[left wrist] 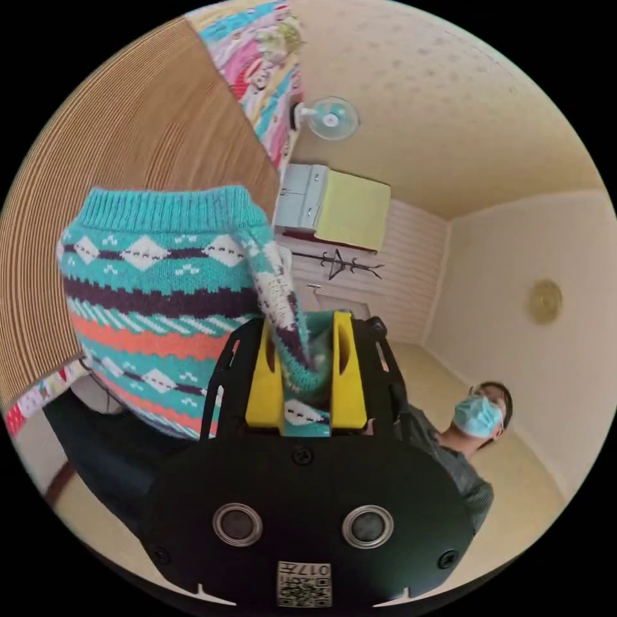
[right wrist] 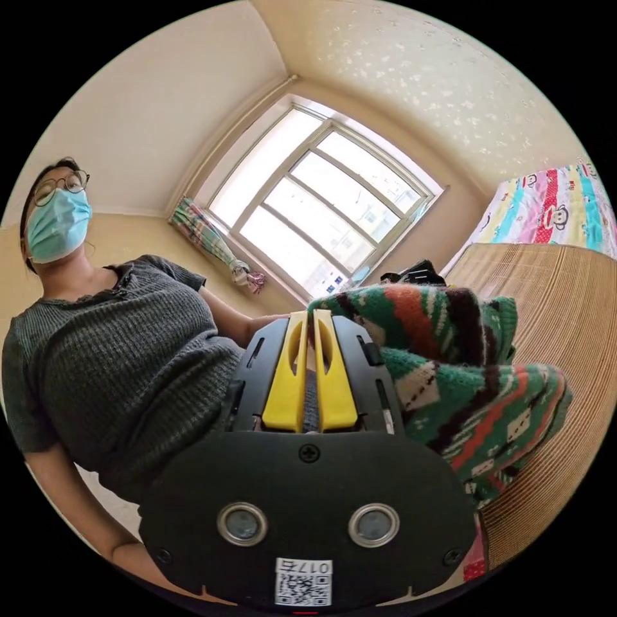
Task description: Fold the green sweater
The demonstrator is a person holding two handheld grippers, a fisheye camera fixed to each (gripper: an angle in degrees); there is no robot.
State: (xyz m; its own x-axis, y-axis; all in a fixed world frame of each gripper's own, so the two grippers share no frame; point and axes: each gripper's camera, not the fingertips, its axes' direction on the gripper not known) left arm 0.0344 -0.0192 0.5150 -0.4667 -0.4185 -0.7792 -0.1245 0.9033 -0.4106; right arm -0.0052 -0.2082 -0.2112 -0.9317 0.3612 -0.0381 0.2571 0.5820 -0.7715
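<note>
Surface: a bed covered by a woven bamboo mat [right wrist: 565,334], brown, ribbed; in the left gripper view the same mat [left wrist: 128,148] fills the upper left. A bright cartoon-print sheet [right wrist: 553,205] lies past the mat's far edge; also seen as sheet [left wrist: 263,71] in the left gripper view.

Room: cream walls, patterned ceiling. Large multi-pane window [right wrist: 321,205] with a bunched plaid curtain [right wrist: 212,247] at its side. Wall fan [left wrist: 331,119], a cabinet draped with yellow cloth [left wrist: 334,205], a coat rack [left wrist: 337,263] and a round wall ornament [left wrist: 545,301] in the left gripper view. A person in a grey knit top [right wrist: 122,379] stands at the bed's edge.

Left hand-held gripper [left wrist: 307,334]: yellow jaws part-way apart, a bunched fold of the green sweater [left wrist: 154,302] packed between them; both jaws press on the knit. The rest of the sweater hangs off the jaws, ribbed hem toward the mat.

Right hand-held gripper [right wrist: 312,321]: yellow jaws drawn nearly together, a narrow slit between them. The sweater [right wrist: 463,379] is bunched just beside the jaw tips, over the mat near the bed's edge; cannot tell whether any knit is pinched at the tips.
</note>
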